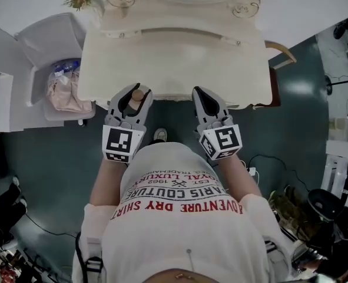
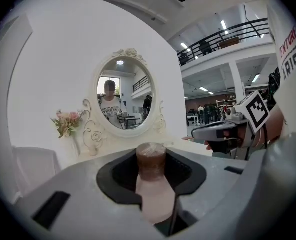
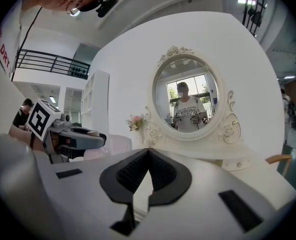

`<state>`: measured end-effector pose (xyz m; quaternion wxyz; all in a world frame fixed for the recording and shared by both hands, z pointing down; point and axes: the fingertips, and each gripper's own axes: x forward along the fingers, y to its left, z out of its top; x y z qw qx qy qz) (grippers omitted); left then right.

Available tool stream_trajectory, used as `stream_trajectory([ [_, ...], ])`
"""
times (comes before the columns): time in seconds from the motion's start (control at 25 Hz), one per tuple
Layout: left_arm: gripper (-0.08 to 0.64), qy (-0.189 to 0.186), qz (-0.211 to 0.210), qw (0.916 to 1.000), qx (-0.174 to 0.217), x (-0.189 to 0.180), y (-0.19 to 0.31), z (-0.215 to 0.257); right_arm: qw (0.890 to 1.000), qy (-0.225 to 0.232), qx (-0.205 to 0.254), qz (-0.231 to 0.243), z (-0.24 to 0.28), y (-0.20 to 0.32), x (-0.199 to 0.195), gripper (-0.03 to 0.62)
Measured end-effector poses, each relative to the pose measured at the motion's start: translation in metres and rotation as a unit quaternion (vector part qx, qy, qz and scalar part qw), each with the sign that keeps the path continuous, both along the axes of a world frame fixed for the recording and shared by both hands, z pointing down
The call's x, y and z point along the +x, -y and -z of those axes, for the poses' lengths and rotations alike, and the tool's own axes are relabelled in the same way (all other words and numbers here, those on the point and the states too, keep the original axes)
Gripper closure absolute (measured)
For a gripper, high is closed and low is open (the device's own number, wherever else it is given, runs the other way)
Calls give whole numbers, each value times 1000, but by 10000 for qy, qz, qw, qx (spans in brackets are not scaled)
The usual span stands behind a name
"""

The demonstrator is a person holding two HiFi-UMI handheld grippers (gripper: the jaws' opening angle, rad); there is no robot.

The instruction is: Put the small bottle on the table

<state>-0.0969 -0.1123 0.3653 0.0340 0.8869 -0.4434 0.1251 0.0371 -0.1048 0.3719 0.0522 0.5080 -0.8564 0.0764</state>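
Pink w/ a brown cap: that is the small bottle [image 2: 153, 194], & the left hand-held gripper [image 1: 133, 92] grips it by the body, cap up. It is held right at the front edge of the cream surface [image 1: 174, 63], not set down yet. The right hand-held gripper [image 1: 202, 94] is beside it, jaws pressed together w/ nothing in them.

Step in hand, I think: bring the bottle in over the surface. Next move prob needs the left one to go forward a bit, then down till the bottle's bottom rests flat, then let go slow so it does not tip. The round mirror [image 2: 120, 99] stands at the back, w/ lots of bare room in front of it.

Writing: the person's white shirt [image 1: 179, 199] has red & black print, upside down in the head view. I can read "DRY SHIRT", "COUTURE", "LUXURY" & "EST. 1962". No label shows on the bottle. The marker cubes [image 1: 123, 143] show black & white squares only, no words.
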Motion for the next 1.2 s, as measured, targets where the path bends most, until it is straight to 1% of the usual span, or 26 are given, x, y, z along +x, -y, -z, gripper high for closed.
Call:
stream_trajectory([
  [0.2, 428, 30, -146, 9998, -132, -16, 44, -14, 9997, 43, -191, -176, -12, 40, -14, 594],
  [0.44, 428, 43, -162, 9993, -345, -16, 86, -42, 9987, 84, -403, -315, -29, 88, -12, 594],
  [0.68, 428, 93, -91, 9987, -491, -7, 123, -78, 9980, 58, -606, -161, -53, 130, -6, 594],
  [0.88, 428, 102, -50, 9981, -606, 4, 161, -101, 9985, -204, -510, 8, -64, 171, 1, 594],
  [1.08, 428, 183, -129, 9972, -713, 14, 186, -127, 9976, -297, -595, 210, -85, 199, 2, 594],
  [1.2, 428, 216, -260, 9965, -767, 23, 194, -140, 9968, -305, -703, 217, -97, 212, 8, 594],
])
